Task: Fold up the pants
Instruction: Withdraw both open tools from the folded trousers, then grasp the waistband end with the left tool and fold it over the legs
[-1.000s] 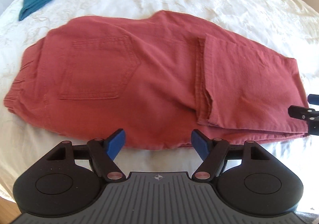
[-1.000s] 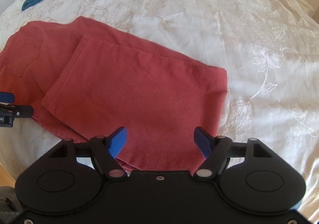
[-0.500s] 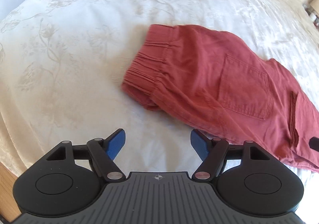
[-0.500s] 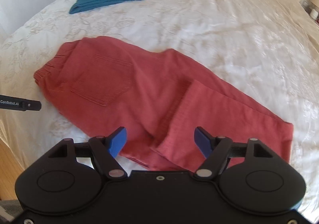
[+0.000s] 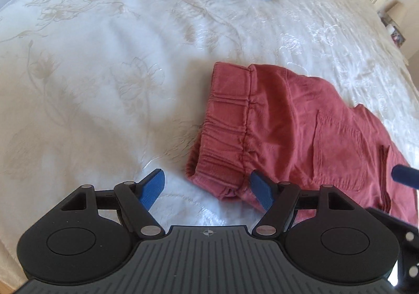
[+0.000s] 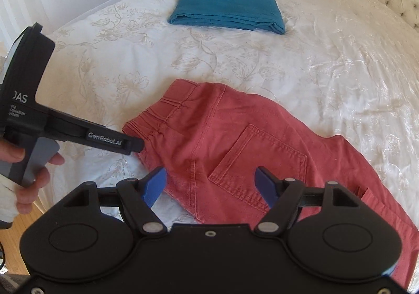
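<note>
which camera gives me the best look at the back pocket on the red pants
The right wrist view: the back pocket sits whole near centre, stitching sharp, just beyond the fingers. The left wrist view shows the pocket too, but skewed toward the right edge.

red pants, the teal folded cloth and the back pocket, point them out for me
red pants (image 5: pixel 282 121), left wrist view, on the fabric just past the elastic waistband
teal folded cloth (image 6: pixel 227 6), right wrist view, on its flat top face
back pocket (image 6: pixel 258 160), right wrist view, middle of the stitched patch

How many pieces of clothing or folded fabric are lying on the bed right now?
2. The red pants lie near the bed's front edge, partly out of frame. The folded teal cloth lies farther back, apart from them. None appears hidden.
</note>
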`<state>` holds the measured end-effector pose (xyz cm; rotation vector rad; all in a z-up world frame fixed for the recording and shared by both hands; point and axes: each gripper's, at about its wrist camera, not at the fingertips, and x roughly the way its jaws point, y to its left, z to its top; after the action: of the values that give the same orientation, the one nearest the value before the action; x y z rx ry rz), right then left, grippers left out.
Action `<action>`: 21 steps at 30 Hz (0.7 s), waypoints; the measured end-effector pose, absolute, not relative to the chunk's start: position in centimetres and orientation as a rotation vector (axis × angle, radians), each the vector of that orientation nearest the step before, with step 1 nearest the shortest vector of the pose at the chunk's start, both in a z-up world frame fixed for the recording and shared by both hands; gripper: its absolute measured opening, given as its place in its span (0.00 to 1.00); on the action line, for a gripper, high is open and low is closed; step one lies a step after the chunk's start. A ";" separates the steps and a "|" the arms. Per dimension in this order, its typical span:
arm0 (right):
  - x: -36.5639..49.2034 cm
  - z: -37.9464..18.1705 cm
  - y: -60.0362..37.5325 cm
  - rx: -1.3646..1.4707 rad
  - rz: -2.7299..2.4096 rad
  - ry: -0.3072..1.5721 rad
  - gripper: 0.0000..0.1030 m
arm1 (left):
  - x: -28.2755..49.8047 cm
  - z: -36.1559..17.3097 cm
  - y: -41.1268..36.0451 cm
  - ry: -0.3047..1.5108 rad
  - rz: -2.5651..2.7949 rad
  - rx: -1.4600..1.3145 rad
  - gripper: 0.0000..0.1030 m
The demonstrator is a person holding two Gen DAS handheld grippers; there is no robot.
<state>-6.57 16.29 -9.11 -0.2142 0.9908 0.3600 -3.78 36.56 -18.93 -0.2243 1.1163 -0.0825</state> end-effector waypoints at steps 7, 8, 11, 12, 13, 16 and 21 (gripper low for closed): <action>-6.5 -9.7 14.4 -0.168 0.244 1.061 0.73 | -0.5 -21.1 36.3 1.151 -0.166 -0.173 0.70; -6.3 -9.7 14.2 -0.155 0.226 1.070 0.73 | 0.0 -21.7 36.4 1.170 -0.189 -0.178 0.70; -5.9 -9.8 13.9 -0.138 0.188 1.085 0.73 | 1.2 -22.8 37.2 1.208 -0.245 -0.196 0.75; -5.8 -9.9 13.8 -0.135 0.177 1.090 0.73 | 1.3 -23.1 37.4 1.210 -0.260 -0.203 0.76; -5.7 -9.9 13.8 -0.131 0.168 1.095 0.73 | 1.4 -23.3 37.6 1.208 -0.278 -0.209 0.77; -5.4 -10.1 13.9 -0.125 0.152 1.111 0.73 | 1.3 -23.6 37.7 1.184 -0.321 -0.212 0.80; -4.8 -10.5 14.3 -0.136 0.140 1.135 0.73 | 2.1 -23.7 36.5 1.141 -0.383 -0.186 0.82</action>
<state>-4.78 14.32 -10.52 -0.1364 1.1349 0.1405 2.06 36.52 -23.69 -0.1862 1.1408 -0.3834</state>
